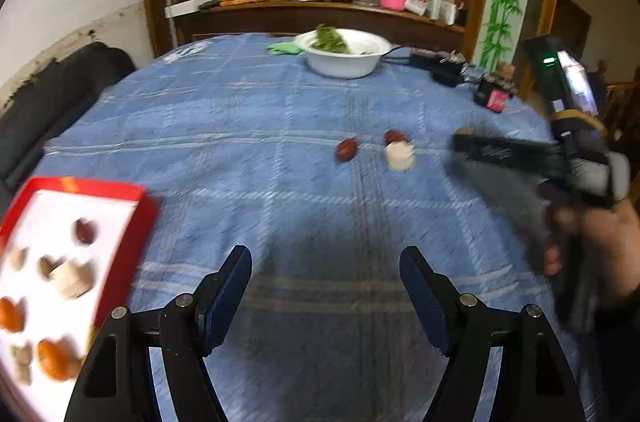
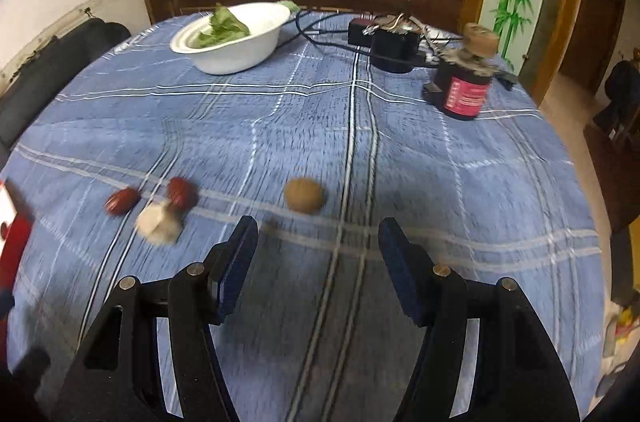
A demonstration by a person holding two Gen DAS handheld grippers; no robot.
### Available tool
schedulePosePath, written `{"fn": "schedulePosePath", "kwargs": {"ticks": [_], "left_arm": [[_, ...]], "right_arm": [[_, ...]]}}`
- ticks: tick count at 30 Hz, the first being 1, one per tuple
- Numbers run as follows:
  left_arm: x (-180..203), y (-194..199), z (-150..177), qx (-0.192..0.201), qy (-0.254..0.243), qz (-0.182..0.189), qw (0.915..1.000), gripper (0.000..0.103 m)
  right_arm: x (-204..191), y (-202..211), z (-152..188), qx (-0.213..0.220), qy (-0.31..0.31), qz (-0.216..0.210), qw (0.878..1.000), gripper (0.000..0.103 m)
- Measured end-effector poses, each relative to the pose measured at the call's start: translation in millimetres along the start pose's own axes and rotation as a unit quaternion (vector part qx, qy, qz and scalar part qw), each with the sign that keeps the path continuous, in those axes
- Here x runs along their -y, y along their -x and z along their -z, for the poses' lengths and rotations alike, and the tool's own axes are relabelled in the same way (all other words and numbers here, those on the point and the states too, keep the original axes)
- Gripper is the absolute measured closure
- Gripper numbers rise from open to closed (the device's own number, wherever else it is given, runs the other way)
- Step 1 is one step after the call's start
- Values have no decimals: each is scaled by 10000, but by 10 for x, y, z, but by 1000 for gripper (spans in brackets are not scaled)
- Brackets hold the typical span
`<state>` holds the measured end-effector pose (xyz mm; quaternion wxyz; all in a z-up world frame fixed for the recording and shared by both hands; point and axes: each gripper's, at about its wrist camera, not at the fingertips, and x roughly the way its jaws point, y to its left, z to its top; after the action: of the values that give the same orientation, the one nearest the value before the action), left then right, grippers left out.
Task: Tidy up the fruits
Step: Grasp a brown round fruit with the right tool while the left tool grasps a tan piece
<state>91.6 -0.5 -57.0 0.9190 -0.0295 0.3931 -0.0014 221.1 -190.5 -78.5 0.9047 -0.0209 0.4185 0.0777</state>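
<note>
Blue cloth (image 2: 440,182) bare before both gaping, empty grippers (image 1: 326,286) (image 2: 318,254); walnut (image 2: 304,200), perhaps, lies ahead.

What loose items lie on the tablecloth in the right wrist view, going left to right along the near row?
Red date → pale chunk → second red date → brown walnut.

Woven cloth tablecloth (image 2: 280,126), glossy white bowl (image 2: 236,56), matt walnut (image 2: 304,195).
</note>
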Motion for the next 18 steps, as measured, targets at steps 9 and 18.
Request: {"fn": "schedulePosePath", "kwargs": {"ticks": [9, 18], "left_arm": [[527, -698, -527, -68, 0, 196, 9998, 28], [702, -848, -546, -461, -227, 130, 9986, 77]], "right_arm": [[75, -139, -50, -190, 23, -87, 9998, 82], [321, 164, 260, -138, -192, -270, 9994, 83]]}}
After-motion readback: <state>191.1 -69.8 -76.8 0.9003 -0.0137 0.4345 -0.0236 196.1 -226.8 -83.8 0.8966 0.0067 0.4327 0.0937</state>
